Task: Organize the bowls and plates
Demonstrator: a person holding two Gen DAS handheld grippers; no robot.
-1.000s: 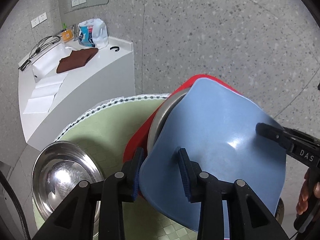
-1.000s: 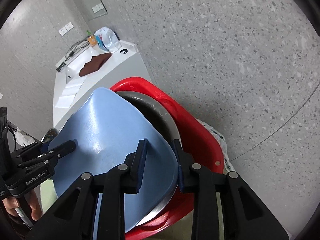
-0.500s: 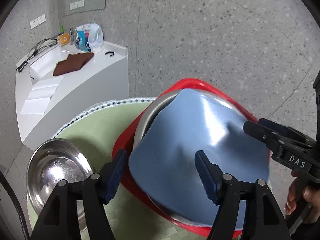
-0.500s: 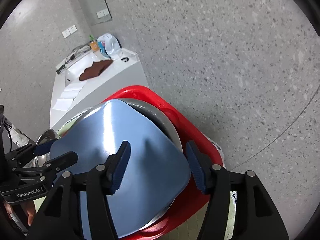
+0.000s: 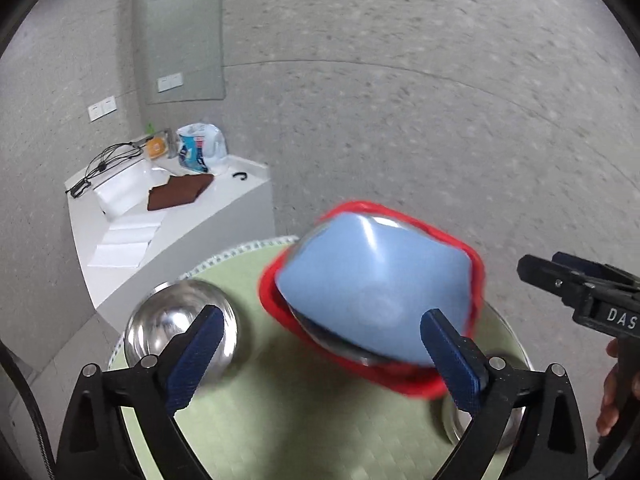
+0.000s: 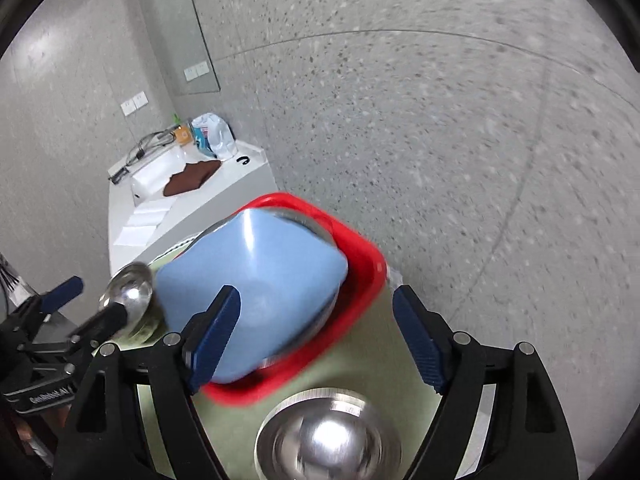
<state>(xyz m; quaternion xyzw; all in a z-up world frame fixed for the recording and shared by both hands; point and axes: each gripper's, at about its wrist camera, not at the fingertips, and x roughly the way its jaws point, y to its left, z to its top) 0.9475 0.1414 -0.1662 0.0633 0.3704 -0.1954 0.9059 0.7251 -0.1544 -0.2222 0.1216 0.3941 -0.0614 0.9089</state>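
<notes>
A blue plate [image 5: 376,288] lies on a steel dish inside a red tray [image 5: 416,380] on the round green table [image 5: 304,432]; it also shows in the right wrist view [image 6: 260,296]. My left gripper [image 5: 320,356] is open and empty, pulled back above the table. My right gripper [image 6: 316,340] is open and empty, also back from the stack. A steel bowl [image 5: 176,320] sits at the table's left, and another steel bowl [image 6: 328,436] sits at the near right.
A white counter [image 5: 224,216] with a brown cloth [image 5: 180,196], cables and a bag stands behind the table. The grey speckled floor [image 5: 400,120] surrounds the table. The other gripper shows at the right edge of the left wrist view [image 5: 580,296].
Both grippers let go of the blue plate, opened wide and drew back and up. The plate now rests flat on the stack in the red tray.
</notes>
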